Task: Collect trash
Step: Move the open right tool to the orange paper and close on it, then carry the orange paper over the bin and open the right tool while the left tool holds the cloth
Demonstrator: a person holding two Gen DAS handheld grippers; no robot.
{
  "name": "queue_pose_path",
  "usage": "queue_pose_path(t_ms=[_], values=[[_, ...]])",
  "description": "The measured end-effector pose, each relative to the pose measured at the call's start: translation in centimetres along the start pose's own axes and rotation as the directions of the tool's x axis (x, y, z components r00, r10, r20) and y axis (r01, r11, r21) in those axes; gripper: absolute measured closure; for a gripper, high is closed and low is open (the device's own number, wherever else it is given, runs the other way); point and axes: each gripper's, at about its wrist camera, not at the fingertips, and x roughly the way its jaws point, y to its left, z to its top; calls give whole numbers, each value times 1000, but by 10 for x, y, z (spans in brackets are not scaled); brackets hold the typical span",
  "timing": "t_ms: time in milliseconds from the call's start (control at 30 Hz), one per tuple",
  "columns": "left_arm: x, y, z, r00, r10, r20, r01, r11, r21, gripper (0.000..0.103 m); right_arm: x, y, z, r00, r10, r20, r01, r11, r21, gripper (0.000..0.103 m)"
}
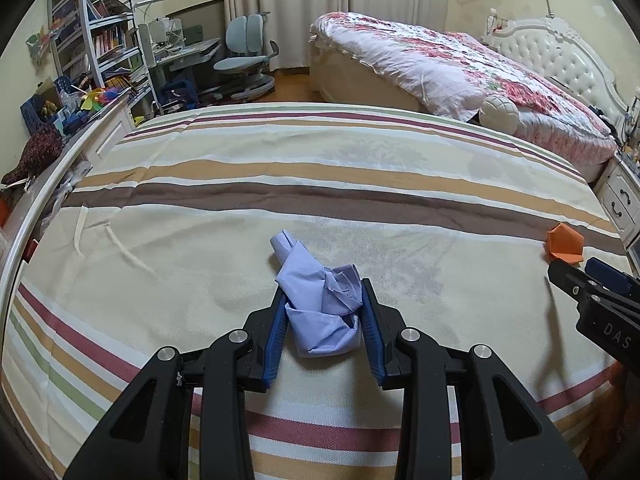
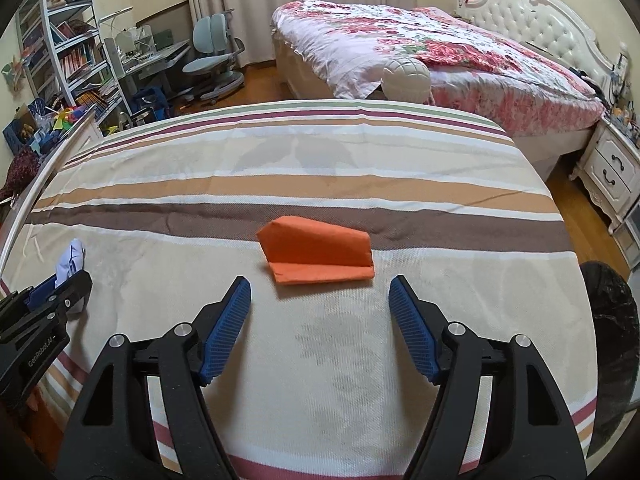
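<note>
Crumpled pale-blue paper wad (image 1: 320,308): creased, being pinched by the left gripper (image 1: 324,312) fingers.
Folded orange paper wedge (image 2: 316,258): smooth, lying just beyond the right gripper (image 2: 320,300) fingers, which are standing spread.

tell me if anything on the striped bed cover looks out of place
Two bits of paper trash stand out. A crumpled light blue paper is pinched in the left gripper. A folded orange paper lies loose on the striped bed cover, just ahead of the open right gripper.

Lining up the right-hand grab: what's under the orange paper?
The orange paper lies on the striped bedspread, across the cream area and brown stripe. Nothing shows beneath its edges; whatever its folds cover is hidden.
</note>
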Motion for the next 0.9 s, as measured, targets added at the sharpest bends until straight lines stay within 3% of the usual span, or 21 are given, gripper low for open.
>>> queue_pose_path(t_ms=[167, 300, 900], values=[[2, 2, 2, 1000, -4, 0, 4, 1000, -4, 68, 7, 2, 7, 1000, -22, -1, 22, 1000, 7, 33], [3, 4, 2, 1000, -3, 3, 3, 1000, -6, 68, 8, 2, 10, 999, -39, 4, 39, 999, 6, 45], [-7, -4, -4, 1000, -14, 13, 14, 1000, 6, 68, -18, -11, -20, 1000, -17, 13, 18, 1000, -14, 46]])
